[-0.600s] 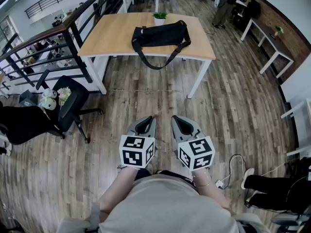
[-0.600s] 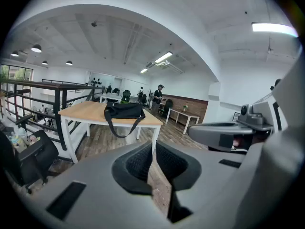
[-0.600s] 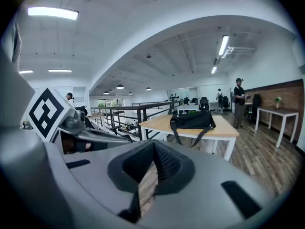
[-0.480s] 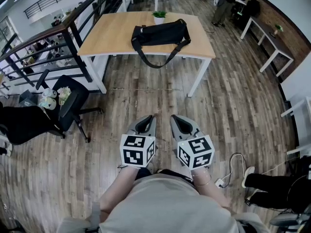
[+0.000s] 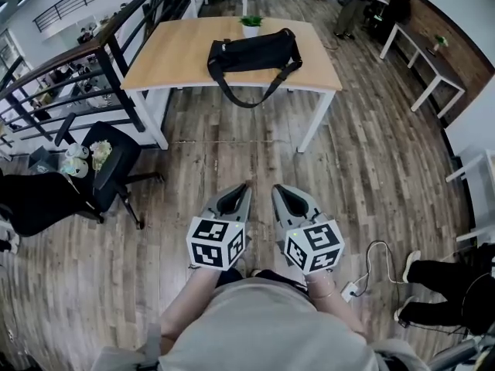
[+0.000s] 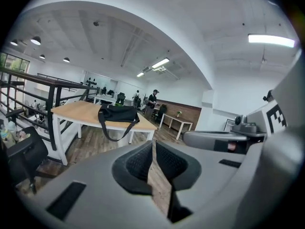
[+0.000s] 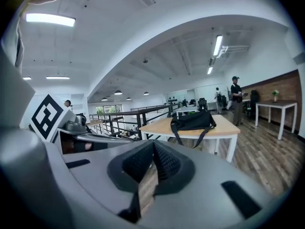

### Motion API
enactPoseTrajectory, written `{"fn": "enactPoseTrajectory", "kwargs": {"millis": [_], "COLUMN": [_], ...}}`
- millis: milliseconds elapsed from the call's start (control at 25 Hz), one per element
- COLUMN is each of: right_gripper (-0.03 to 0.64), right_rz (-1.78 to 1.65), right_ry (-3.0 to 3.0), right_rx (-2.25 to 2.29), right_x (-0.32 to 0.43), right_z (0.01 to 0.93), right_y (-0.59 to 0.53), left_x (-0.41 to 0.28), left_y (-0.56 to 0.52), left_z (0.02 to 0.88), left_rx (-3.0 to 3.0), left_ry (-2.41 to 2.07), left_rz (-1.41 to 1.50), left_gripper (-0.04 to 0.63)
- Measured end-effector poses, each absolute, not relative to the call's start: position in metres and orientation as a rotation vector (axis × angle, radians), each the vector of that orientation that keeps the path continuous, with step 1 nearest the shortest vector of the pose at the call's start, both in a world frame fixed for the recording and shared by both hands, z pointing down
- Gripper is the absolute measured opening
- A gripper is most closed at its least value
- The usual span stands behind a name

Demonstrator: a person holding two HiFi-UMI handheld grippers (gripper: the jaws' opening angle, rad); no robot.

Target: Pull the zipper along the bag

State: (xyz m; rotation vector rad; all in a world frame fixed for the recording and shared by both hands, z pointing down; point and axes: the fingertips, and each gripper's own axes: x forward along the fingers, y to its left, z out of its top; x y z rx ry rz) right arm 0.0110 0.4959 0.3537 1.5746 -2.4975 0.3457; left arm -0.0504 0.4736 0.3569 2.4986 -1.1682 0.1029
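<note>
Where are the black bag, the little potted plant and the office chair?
black bag [image 5: 255, 52], head view, middle of its body.
potted plant [image 5: 250, 22], head view, its green leaves.
office chair [image 5: 120, 165], head view, its seat.

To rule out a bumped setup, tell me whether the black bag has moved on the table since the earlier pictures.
No. The black bag still lies beside the potted plant on the table, strap over the near edge.

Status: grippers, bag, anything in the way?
Left gripper and right gripper shut, empty, side by side. Black bag on wooden table ahead, untouched, strap over front edge. Office chair off left, not in path.
</note>
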Motion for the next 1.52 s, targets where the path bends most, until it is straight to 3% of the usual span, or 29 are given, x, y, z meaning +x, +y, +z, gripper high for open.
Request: {"fn": "enactPoseTrajectory", "kwargs": {"millis": [360, 640, 800, 880, 1520], "right_gripper": [0.009, 0.072, 0.075, 0.081, 0.104], "right_rz": [0.388, 0.476, 0.478, 0.475, 0.397], "right_ry": [-2.426, -2.385, -2.411, -2.422, -2.530], "right_rx": [1.654, 1.658, 1.636, 1.625, 1.531], "right_x": [0.014, 0.015, 0.013, 0.014, 0.063], "right_z": [0.365, 0.381, 0.382, 0.383, 0.364], "right_y": [0.481, 0.477, 0.459, 0.446, 0.265], "left_x": [-0.069, -0.068, -0.063, -0.059, -0.013], "left_y": [0.454, 0.448, 0.437, 0.427, 0.249], "left_z": [0.359, 0.374, 0.383, 0.387, 0.361], "left_rx": [2.491, 2.504, 2.500, 2.502, 2.495], "left_ry": [-1.141, -1.058, -1.040, -1.048, -1.221], "left_rz": [0.037, 0.073, 0.131, 0.152, 0.126], "left_gripper": [0.037, 0.040, 0.125, 0.128, 0.138]}}
